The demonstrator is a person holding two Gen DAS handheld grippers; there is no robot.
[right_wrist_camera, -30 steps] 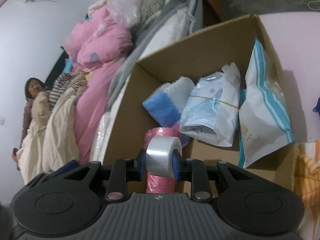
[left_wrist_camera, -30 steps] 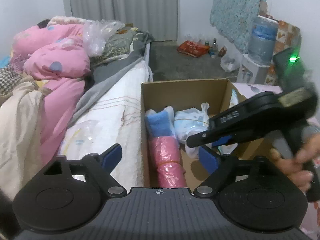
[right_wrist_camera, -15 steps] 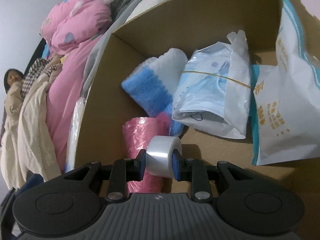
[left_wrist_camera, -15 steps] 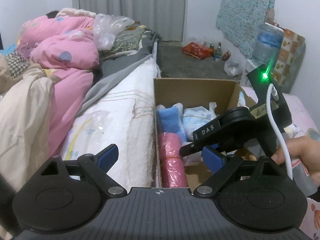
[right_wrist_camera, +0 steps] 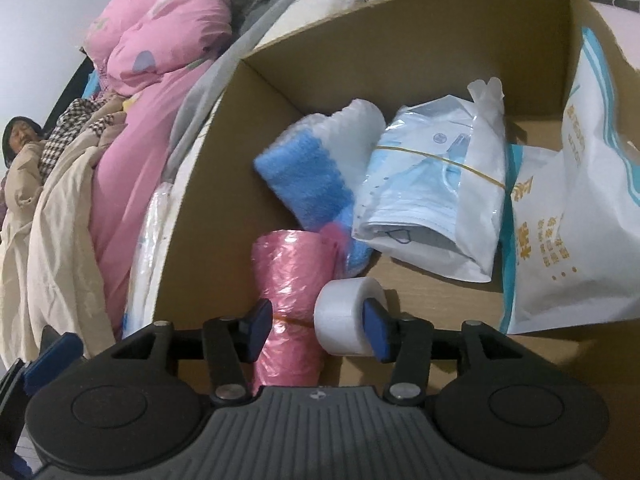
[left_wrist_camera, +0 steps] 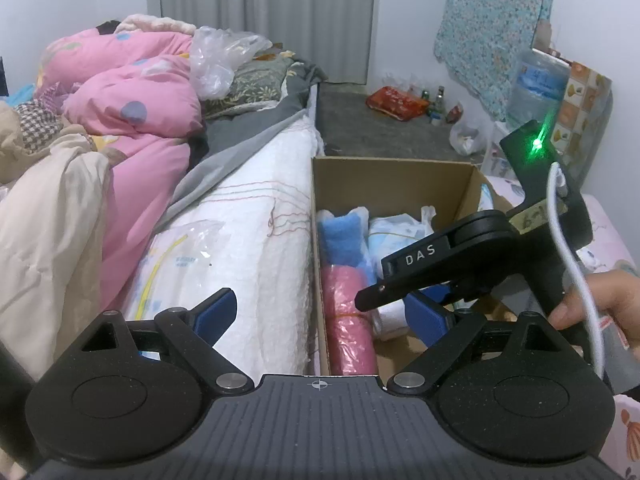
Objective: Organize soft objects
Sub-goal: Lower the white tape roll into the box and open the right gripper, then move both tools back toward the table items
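An open cardboard box stands beside the bed. In it lie a pink plastic roll, a blue and white towel, a bag of face masks and a white pouch. My right gripper is open inside the box; a small white roll rests against its right finger, beside the pink roll. My left gripper is open and empty, above the bed's edge and the box's near left corner.
The bed with a white blanket, pink quilt and beige cloth lies left of the box. A flat plastic packet lies on the bed. A water jug and bags on the floor stand far right.
My right gripper has opened and let go of the white roll low in the box. My left gripper has drawn back a little.
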